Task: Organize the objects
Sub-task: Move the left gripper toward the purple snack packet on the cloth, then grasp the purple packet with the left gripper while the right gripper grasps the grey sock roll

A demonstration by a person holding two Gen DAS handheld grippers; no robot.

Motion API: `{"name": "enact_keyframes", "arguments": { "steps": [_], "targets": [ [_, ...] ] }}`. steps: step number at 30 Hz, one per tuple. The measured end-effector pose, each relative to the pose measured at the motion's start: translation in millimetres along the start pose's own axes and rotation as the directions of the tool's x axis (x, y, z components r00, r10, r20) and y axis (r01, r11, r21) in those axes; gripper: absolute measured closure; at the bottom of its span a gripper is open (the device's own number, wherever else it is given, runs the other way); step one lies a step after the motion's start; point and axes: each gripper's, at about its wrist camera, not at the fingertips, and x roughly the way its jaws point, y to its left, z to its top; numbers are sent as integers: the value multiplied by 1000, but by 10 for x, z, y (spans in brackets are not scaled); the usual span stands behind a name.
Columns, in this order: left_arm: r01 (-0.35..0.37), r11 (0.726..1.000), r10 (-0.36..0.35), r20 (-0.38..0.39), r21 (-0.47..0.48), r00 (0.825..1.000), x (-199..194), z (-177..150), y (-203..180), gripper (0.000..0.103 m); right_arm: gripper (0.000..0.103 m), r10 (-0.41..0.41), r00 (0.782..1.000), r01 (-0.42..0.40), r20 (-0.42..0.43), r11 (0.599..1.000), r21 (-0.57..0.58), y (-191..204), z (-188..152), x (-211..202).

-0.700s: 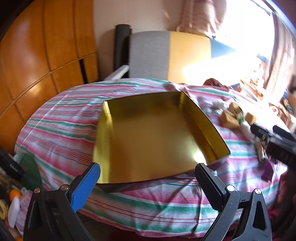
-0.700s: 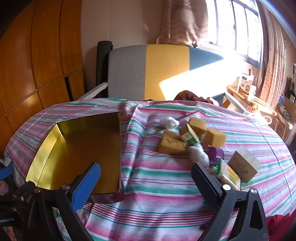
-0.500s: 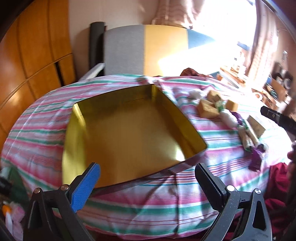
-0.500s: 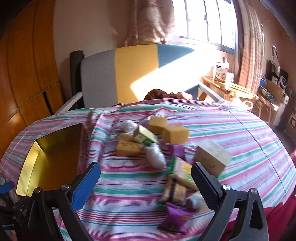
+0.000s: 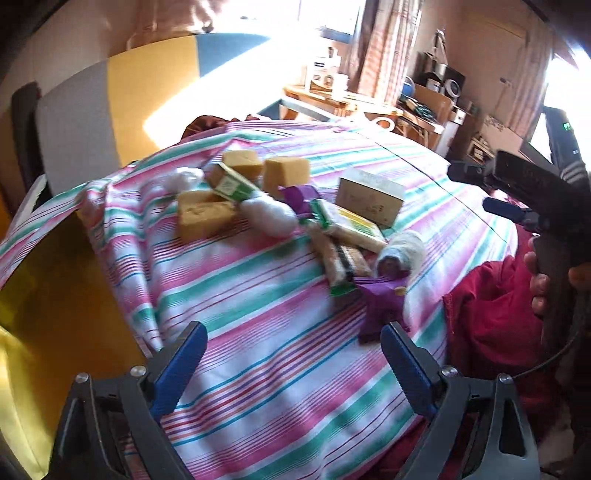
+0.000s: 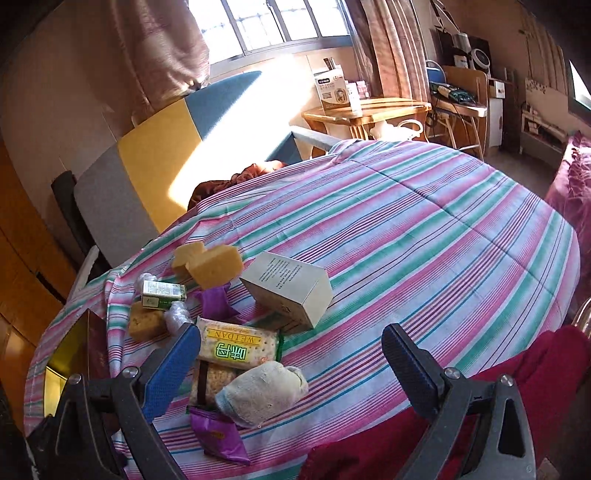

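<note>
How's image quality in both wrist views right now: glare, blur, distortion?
Left wrist: the sunlit sofa back is blown out, the snack pile is motion-smeared, and the striped cloth bulges from fisheye. Right wrist: sharper, the print on the cracker pack is legible; the window is overexposed, corners vignette dark, and the cloth's stripes bow the same way.

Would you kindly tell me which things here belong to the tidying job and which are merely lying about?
For the job:
- gold metal tin
- yellow sponge blocks
- grey cardboard box
- yellow-green cracker packet
- purple snack wrapper
- rolled pale cloth
- small green-white carton

Just lying about:
- striped bedcover
- red cloth
- wooden side table
</note>
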Motion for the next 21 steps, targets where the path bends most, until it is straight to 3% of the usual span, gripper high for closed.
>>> {"name": "enact_keyframes", "arguments": {
  "steps": [4,11,12,13,14,21],
  "targets": [
    [70,997,-67,-72,45,995,319,41,-285,25,3,47,999,-47,1,998,52,-92,-9,22],
    [70,992,-55,-137,109,989,793,88,-590,27,3,101,995,-103,22,985,135,-240,7,19],
    [65,992,-48,-145,111,988,852,92,-610,35,3,106,994,-107,18,985,136,-237,8,28],
    [75,992,-57,-159,106,986,902,91,-612,56,3,110,994,-110,10,985,136,-233,8,40],
    [94,991,-77,-175,92,982,940,80,-605,68,3,110,994,-110,5,985,136,-230,8,50],
    [86,995,-81,-116,43,990,654,23,-354,68,3,111,989,-107,-93,993,56,-59,-13,202]
  ]
}}
